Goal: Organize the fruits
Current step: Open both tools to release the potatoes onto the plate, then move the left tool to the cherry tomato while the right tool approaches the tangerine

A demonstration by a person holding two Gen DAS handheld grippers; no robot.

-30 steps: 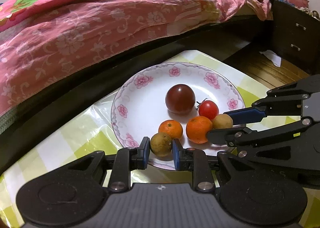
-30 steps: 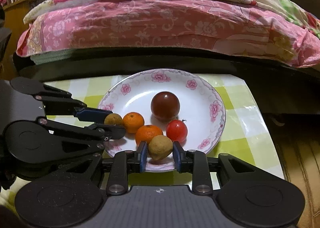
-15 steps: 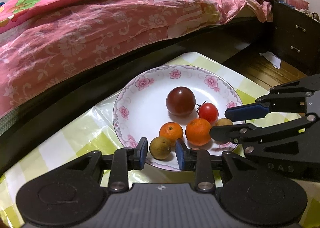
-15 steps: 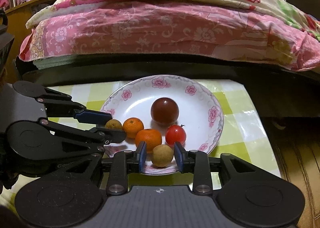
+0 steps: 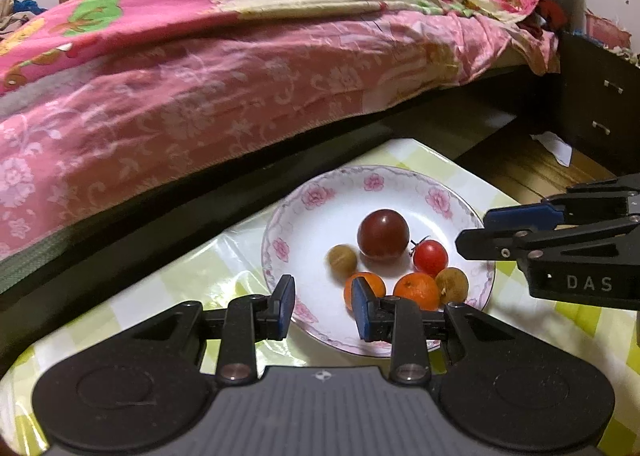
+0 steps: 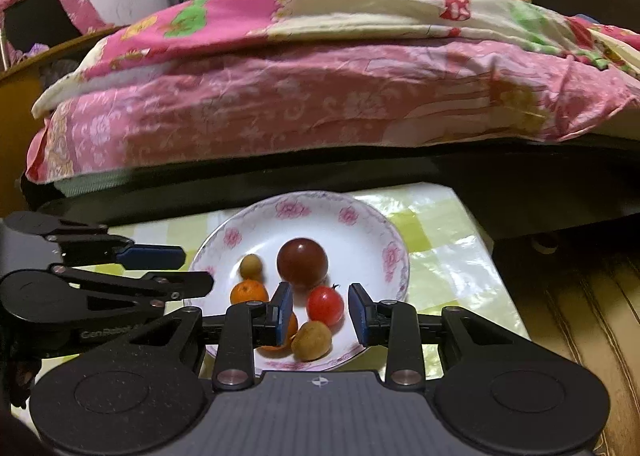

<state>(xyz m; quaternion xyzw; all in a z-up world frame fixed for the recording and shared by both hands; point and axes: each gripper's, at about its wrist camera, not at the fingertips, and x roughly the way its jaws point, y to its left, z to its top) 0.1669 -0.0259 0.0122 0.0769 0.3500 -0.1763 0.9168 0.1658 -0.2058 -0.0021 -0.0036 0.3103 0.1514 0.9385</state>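
Now both grippers are wide apart and hold nothing. On the white plate with pink flowers [image 5: 316,195] sit the fruits: a big dark red tomato [image 5: 383,234], a small red tomato [image 5: 430,257], two oranges [image 5: 417,290] and two little brown fruits [image 5: 342,260]. The left gripper [image 5: 322,310] and right gripper [image 6: 320,312] hover at the plate's near rim.

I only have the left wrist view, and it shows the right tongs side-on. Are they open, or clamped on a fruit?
Observer: Open. In the right wrist view the right tongs stand wide apart and grip nothing.
Operator: What lies nearest them?
Observer: The cherry tomato shows in the gap between them, resting on the plate.
Operator: Anything closer to the camera?
Observer: A brown fruit lies just below the tomato, by the plate's near rim.
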